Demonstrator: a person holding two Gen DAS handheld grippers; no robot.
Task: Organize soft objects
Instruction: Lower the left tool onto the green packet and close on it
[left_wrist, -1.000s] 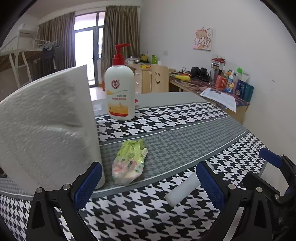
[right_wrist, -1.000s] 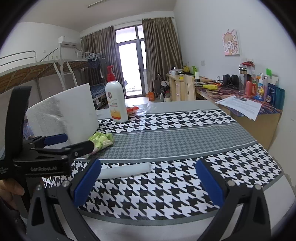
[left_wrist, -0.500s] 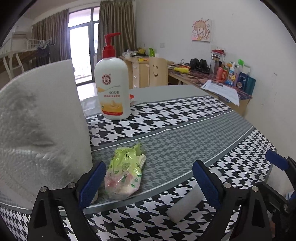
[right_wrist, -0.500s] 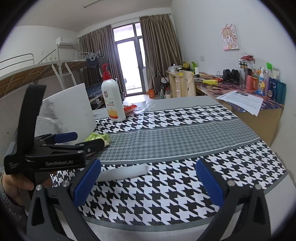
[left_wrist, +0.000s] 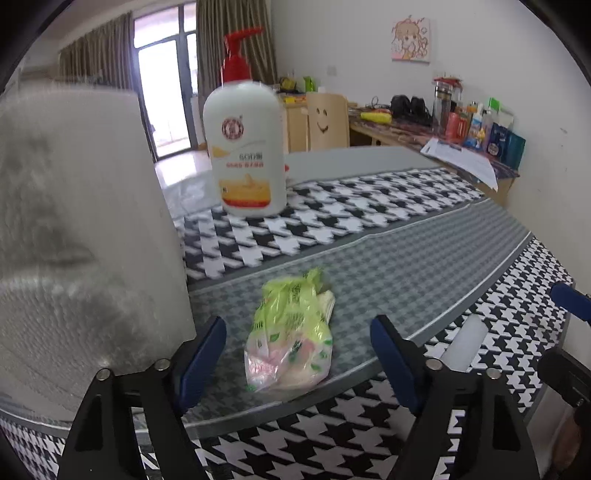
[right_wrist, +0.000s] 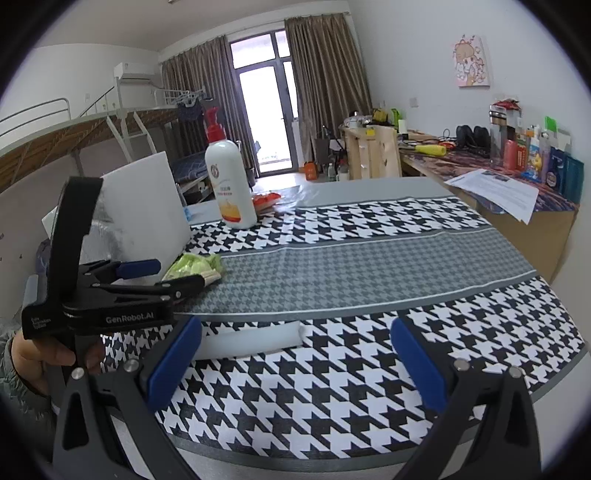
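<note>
Here the green packet (left_wrist: 291, 332) lies on the grey band of the cloth (left_wrist: 406, 266), and it serves as the landmark. The left claw (left_wrist: 297, 354) hovers directly before it, jaws spread wide on either side, gripping nothing; the packet sits in line with the gap, its near end about level with the blue pads (left_wrist: 201, 358), apparently untouched. Just left of the packet stands the paper roll (left_wrist: 81, 229), close beside the left pad. Behind the packet, farther up the surface, stands the pump bottle (left_wrist: 245, 151). To the packet's right, on the checked part of the cloth, lies a white tube (left_wrist: 463, 343). In the right view the right claw (right_wrist: 295, 363) is also wide open and empty, near that tube (right_wrist: 251, 338) and well clear of the packet (right_wrist: 192, 266).

Likely risks: the left pad may catch the roll and topple it as the claw advances, since the two are so close. The packet's thin plastic looks slippery and slack, so a shallow pinch could grab only film and let the contents sag or slide out.
</note>
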